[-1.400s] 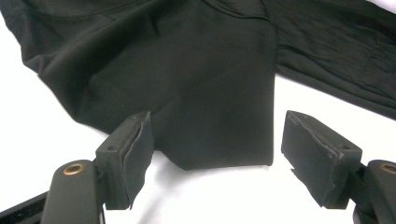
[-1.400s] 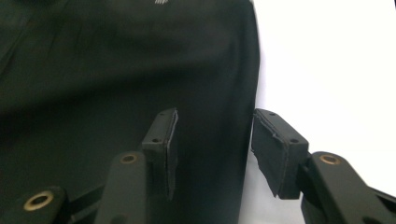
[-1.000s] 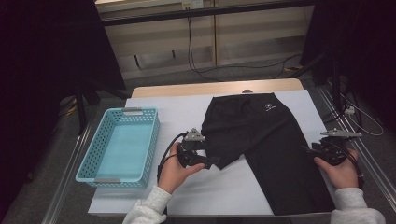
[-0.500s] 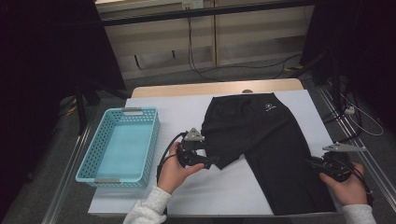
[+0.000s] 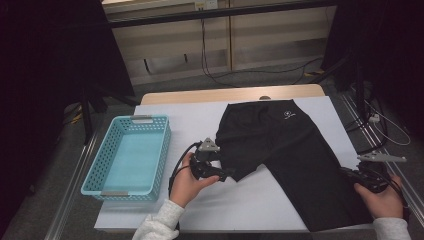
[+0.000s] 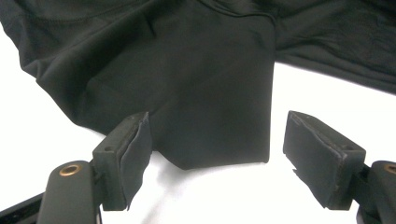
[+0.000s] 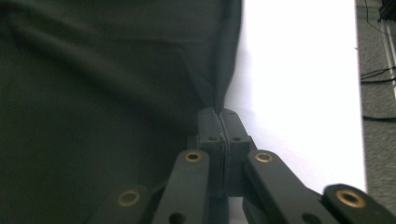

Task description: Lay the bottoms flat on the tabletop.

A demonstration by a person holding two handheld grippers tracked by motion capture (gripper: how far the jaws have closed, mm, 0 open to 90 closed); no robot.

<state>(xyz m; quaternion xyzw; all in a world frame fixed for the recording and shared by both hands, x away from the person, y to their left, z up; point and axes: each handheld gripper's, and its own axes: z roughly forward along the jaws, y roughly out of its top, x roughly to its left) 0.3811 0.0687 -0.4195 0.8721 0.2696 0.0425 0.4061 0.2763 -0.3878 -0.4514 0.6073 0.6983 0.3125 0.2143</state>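
A pair of black trousers [image 5: 280, 145] lies flat on the white table top [image 5: 190, 115], waistband at the far side. My left gripper [image 5: 227, 172] rests at the hem of the shorter left leg, jaws open. In the left gripper view the hem [image 6: 210, 93] lies between and just ahead of the open left gripper [image 6: 217, 158], untouched by the pads. My right gripper [image 5: 347, 172] sits at the outer edge of the long right leg. Its jaws have just been closing, and the right gripper [image 7: 218, 116] now pinches the cloth edge [image 7: 116, 79].
A light blue plastic basket [image 5: 160, 150] stands on the table's left part, close to my left hand. The right table edge [image 5: 350, 145] runs beside my right hand. Cables [image 5: 380, 125] lie on the floor beyond it.
My right hand has slid toward the near edge of the table along the trouser leg, and its jaws have closed on the cloth edge. The left hand has stayed put.
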